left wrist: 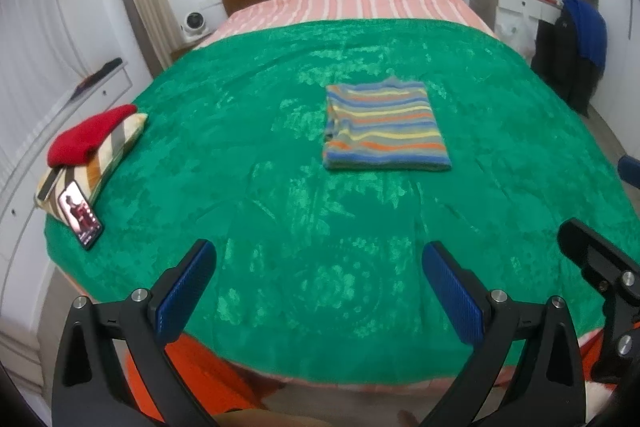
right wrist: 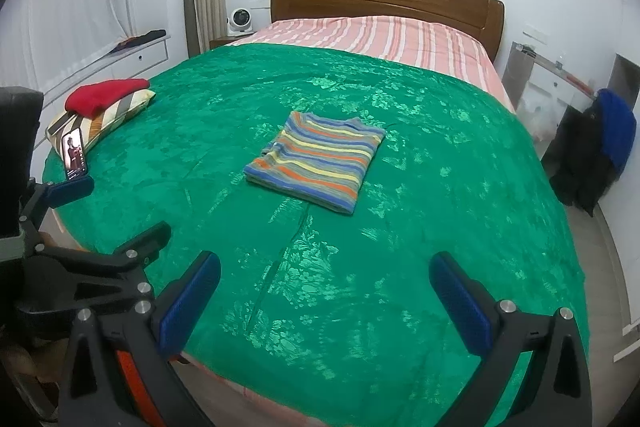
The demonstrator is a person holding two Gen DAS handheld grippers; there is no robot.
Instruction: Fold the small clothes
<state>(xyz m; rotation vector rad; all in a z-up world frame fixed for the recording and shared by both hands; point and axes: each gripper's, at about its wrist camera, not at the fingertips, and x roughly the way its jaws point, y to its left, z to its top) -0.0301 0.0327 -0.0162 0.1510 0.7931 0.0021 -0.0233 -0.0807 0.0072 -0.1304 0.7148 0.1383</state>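
Green bedspread [left wrist: 280, 147] lies broad around the folded striped shirt [left wrist: 384, 125]; both hand-held grippers [left wrist: 320, 287] [right wrist: 324, 297] gape empty near its edge.

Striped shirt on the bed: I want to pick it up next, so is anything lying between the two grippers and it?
Nothing visible. Only bare green blanket lies between the open left gripper, the open right gripper and the folded striped shirt. The pillow sits off to the left.

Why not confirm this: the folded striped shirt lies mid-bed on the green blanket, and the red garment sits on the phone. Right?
One slip: the red garment sits on the striped pillow, not the phone, which leans against that pillow, as the left wrist view shows. The striped shirt does lie folded on the green blanket.
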